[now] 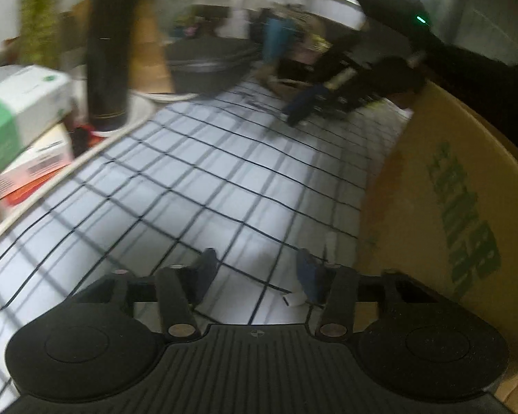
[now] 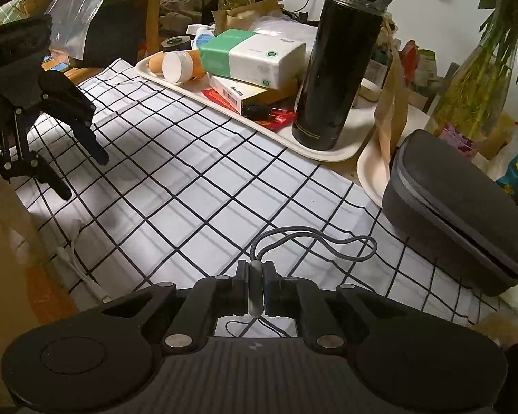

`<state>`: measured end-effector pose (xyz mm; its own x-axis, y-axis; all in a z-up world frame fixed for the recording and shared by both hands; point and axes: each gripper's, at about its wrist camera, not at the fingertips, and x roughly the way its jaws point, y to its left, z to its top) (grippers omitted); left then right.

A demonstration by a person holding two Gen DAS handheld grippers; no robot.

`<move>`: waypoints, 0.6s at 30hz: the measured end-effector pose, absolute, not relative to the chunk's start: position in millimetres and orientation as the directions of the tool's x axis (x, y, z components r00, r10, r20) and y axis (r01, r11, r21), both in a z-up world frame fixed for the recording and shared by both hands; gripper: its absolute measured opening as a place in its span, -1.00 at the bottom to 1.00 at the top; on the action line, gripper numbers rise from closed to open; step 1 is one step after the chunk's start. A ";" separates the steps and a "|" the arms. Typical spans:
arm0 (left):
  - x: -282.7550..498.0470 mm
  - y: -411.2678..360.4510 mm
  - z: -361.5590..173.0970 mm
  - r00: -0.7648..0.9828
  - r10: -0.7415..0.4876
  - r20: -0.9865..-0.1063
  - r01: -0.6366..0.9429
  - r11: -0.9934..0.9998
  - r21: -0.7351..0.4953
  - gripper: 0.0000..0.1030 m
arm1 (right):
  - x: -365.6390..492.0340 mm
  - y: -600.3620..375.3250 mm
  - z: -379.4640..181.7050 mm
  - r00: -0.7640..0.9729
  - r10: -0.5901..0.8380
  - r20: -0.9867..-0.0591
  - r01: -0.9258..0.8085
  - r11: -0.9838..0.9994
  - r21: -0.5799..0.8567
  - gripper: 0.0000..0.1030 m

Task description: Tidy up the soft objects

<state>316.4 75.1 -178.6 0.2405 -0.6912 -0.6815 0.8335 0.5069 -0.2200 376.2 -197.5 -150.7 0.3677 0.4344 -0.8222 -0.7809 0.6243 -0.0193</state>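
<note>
The grey braided cable [image 2: 314, 241] lies in a loop on the checked tablecloth [image 2: 190, 186], directly ahead of the right gripper [image 2: 255, 276]. The cable's grey plug end [image 2: 255, 286] stands upright between the right gripper's pads, which are closed tight against it from both sides. The loop extends forward and to the right of the plug, toward the dark grey zip case [image 2: 459, 214], without touching it.

The left gripper [image 1: 257, 272] hangs over the same cloth beside a brown cardboard box [image 1: 449, 207] with green print. Its jaws stand partly apart with only bare cloth showing between them; it holds nothing. In the right wrist view this gripper appears at the far left edge, fingers tilted downward above the cloth.

A white cable [image 2: 76, 258] lies along the cloth's edge beside the box.

Behind the cloth, a cream tray [image 2: 335, 151] carries a tall black flask [image 2: 338, 58], a green-and-white tissue pack [image 2: 252, 58] and a white-capped orange container [image 2: 179, 65]. The left wrist view is motion-blurred.
</note>
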 end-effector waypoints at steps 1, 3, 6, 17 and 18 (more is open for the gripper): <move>318.0 72.8 -181.3 0.208 -0.697 -0.686 0.845 0.481 -0.232 -0.40 | 376.5 -197.9 -151.0 0.368 0.434 -0.822 -0.780 0.625 -0.019 -0.80; 320.5 71.1 -184.9 0.146 -0.716 -0.682 0.861 0.432 -0.269 -0.54 | 376.9 -199.2 -151.8 0.370 0.430 -0.823 -0.779 0.626 -0.023 -0.80; 321.5 70.7 -185.8 0.096 -0.735 -0.671 0.878 0.380 -0.291 -0.57 | 378.1 -200.7 -152.9 0.369 0.428 -0.825 -0.777 0.629 -0.021 -0.80; 323.8 64.3 -202.2 -0.032 -0.728 -0.685 0.898 0.281 -0.340 -0.64 | 380.7 -199.9 -154.3 0.369 0.428 -0.825 -0.777 0.629 -0.021 -0.80; 323.7 64.5 -202.3 -0.033 -0.730 -0.683 0.898 0.279 -0.341 -0.66 | 381.0 -199.8 -154.2 0.370 0.428 -0.825 -0.776 0.630 -0.022 -0.80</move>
